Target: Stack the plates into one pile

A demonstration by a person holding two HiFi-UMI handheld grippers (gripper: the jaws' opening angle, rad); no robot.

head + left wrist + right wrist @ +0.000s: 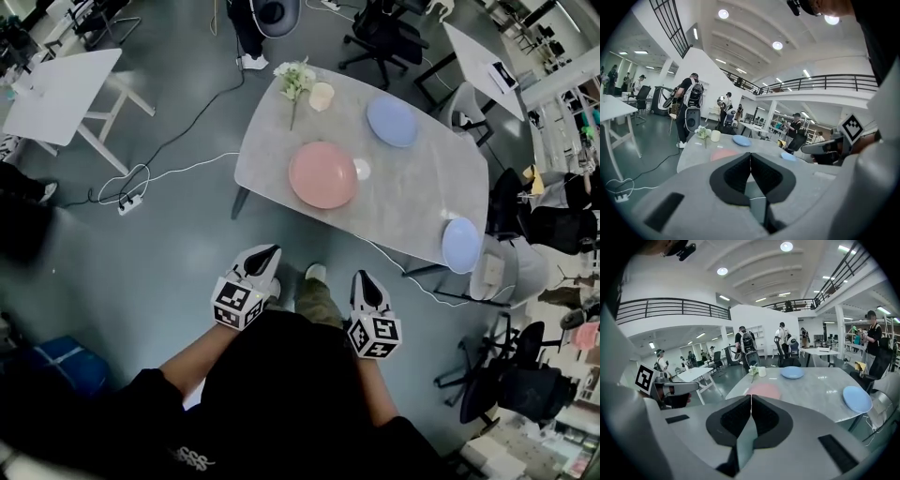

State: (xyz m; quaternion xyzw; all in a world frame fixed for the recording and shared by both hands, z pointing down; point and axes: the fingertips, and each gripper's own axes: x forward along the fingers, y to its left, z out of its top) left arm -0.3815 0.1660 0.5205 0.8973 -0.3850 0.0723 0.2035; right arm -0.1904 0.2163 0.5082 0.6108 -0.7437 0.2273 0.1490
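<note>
Head view: the table (412,197) stands ahead of the person, well apart from both grippers, which are over the floor short of its near edge. The pink plate (322,174) lies by the table's near-left edge. The far blue plate (392,121) sits toward the table's far side, and the small blue plate (460,245) is at the table's right corner. All three lie separate, so no pile is begun.

The left gripper (265,251) is the nearer one to the pink plate. The right gripper (364,279) is the nearer one to the small blue plate.

Left gripper view: the jaws are clenched together on nothing. The pink plate (724,154) shows just above them, straight ahead on the table.

Right gripper view: these jaws are also pressed together and empty. The pink plate (763,390) is dead ahead, and the small blue plate (857,399) lies off to the right at the table's edge. The plates are round, so I judge that the approach depends only on which rim faces each claw.
</note>
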